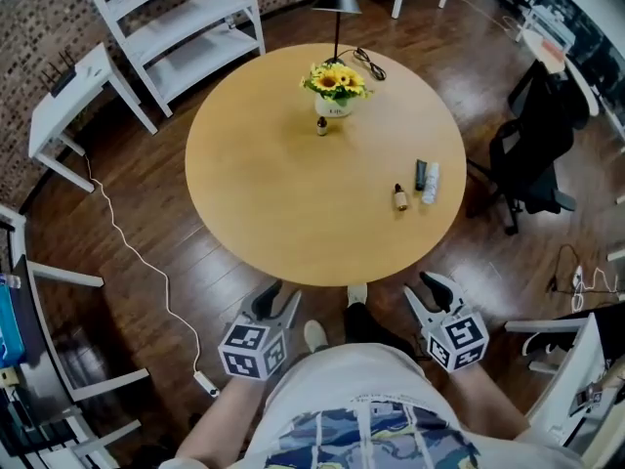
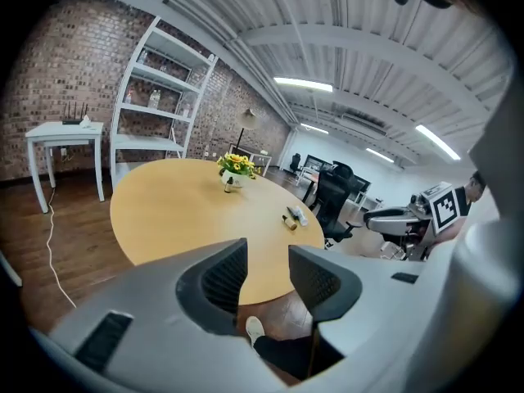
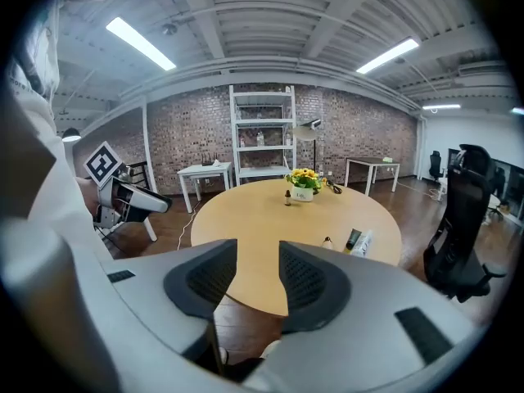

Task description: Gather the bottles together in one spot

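— Down by our shirt (image 1: 361,408) we've got both claws hanging off the near edge of the table (image 1: 254,223), clear across it from the flower pot (image 1: 335,104). Left claw (image 1: 280,296) is released, nothing between the jaws. Right claw (image 1: 428,291) has its jaws set a bit closer, but it's loose too and holding nothing. So where do we start?

— We'd count the bottles off the flower pot. One lone brown bottle (image 1: 321,125) stands upright just in front of the pot, touching or nearly, we can't tell which. The other three sit together, well away from the pot, toward us and off to its right. That's a small brown bottle (image 1: 399,197) that looks upright, plus a black bottle (image 1: 421,174) and a white bottle (image 1: 431,183) lying flat side by side.

— Which way do the flat ones point?

— Their long axes run roughly from us toward the far edge, about in line with where our right claw looks. That trio lies ahead of the right claw, so that hand is nearer by a good bit. The loner by the pot is far from both claws, maybe a shade closer to the left.

— So we're guessing the loner joins the three?

— That's our read: one trip instead of three, though it's a long reach across the table. Nothing's gathered yet.
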